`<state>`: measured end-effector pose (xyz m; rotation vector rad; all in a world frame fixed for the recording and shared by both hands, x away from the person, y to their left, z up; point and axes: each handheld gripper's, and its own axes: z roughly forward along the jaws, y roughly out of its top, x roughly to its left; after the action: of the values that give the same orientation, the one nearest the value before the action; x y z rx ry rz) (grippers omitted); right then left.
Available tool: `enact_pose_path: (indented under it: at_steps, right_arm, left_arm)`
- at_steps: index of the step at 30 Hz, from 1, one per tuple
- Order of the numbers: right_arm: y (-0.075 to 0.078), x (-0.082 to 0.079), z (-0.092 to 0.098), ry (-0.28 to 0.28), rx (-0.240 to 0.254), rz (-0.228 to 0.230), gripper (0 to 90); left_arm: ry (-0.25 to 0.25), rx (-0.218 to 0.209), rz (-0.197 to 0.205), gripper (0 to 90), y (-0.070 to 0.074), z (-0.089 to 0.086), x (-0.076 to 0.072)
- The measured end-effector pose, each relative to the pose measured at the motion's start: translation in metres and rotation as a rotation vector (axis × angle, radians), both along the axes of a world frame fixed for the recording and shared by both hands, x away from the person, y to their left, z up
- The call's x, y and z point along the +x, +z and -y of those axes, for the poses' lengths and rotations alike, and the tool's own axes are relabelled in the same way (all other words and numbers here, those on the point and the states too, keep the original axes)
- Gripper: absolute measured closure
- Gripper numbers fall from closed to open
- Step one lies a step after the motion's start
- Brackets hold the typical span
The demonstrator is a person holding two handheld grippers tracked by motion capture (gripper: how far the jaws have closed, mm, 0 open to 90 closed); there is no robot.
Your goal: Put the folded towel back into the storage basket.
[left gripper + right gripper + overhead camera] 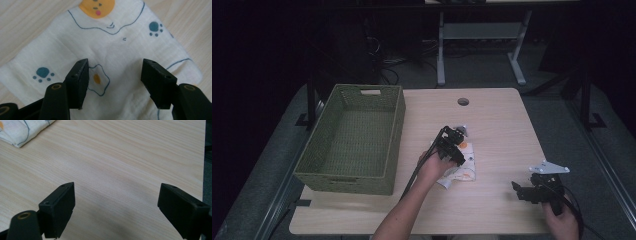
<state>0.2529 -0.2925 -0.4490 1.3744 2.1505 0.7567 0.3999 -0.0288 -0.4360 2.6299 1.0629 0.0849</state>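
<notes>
Tongs spread over printed cloth — no legible writing.

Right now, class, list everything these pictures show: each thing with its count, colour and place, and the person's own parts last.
Table: one, light wood, with a round hole near its far edge.
Basket: one, green woven, open-topped, on the table's left side, nothing visible inside.
Cloth: one, white, folded, printed with blue paw marks and orange-yolk eggs, lying flat near the table's middle.
Desk frame: one, pale grey legs, on the floor beyond the table.
Left gripper: one, black, jaws open, over the cloth.
Right gripper: one, black, jaws open, over bare table near the right front corner.
Left hand: one, holding the left gripper.
Right hand: one, holding the right gripper.
</notes>
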Motion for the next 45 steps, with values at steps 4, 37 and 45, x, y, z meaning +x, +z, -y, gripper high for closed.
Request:
enact_pose_path:
  at_steps: [4,37,45]
  right_arm:
    - [0.0003,-0.0001,0.0,-0.001,0.003,0.002,14.2]
    - [0.0005,0.0,-0.0011,0.004,0.006,0.0,14.2]
    - [-0.0007,0.0005,-0.0013,0.013,0.007,-0.01,14.2]
  left_arm:
    - [-0.004,0.036,0.017,46.1,-0.0016,0.0034,-0.0005]
    - [-0.032,0.042,0.006,81.2,0.0004,-0.0033,0.0059]
    - [-0.027,0.03,-0.009,81.6,0.0015,-0.005,0.0073]
